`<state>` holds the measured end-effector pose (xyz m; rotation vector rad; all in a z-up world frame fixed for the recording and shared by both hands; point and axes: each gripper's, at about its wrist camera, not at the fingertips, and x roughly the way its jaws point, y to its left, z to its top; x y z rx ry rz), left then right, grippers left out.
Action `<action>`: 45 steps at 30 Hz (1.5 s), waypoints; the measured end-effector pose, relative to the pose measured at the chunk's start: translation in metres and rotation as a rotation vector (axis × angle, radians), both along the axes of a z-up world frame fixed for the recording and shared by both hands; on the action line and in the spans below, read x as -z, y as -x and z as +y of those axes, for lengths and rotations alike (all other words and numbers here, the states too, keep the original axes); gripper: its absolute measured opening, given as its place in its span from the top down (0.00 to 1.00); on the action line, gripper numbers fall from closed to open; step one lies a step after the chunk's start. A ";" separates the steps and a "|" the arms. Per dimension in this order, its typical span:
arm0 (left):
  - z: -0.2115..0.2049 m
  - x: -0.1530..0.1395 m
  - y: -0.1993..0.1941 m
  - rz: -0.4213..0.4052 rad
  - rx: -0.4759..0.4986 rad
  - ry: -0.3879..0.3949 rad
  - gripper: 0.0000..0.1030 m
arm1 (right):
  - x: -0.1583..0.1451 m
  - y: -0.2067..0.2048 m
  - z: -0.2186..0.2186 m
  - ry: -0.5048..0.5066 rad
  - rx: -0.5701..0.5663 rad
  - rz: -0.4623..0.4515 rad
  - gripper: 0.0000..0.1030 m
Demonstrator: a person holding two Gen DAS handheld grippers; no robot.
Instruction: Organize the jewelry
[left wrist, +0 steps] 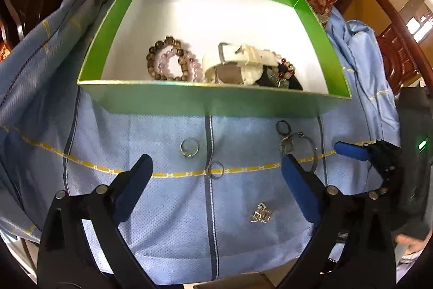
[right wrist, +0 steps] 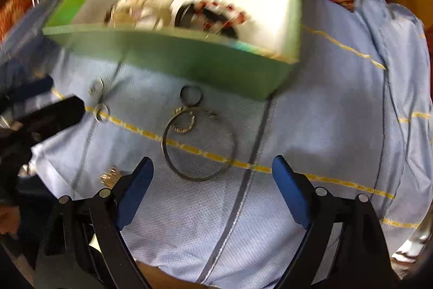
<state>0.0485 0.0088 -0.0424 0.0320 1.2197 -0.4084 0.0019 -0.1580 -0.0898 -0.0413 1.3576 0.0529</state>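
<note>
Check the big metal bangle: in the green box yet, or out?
Out. The bangle lies flat on the blue cloth in front of the green box, ahead of the open right gripper.

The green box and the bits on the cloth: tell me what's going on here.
A person holding two grippers is sorting jewelry into the green box, which already holds bead bracelets and a white watch. Several rings, a large bangle and a gold charm lie on the blue cloth. The left gripper and right gripper are open and hold nothing.
</note>
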 end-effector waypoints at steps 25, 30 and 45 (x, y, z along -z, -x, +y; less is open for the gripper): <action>-0.047 0.027 0.047 0.179 0.285 -0.003 0.39 | -0.016 0.004 -0.057 0.108 0.104 -0.047 0.44; -0.062 0.036 0.059 0.081 0.305 -0.132 0.52 | -0.012 0.009 -0.051 0.052 0.084 -0.046 0.44; -0.007 0.032 0.017 0.150 0.070 -0.104 0.47 | -0.005 0.007 -0.044 -0.133 0.111 0.009 0.30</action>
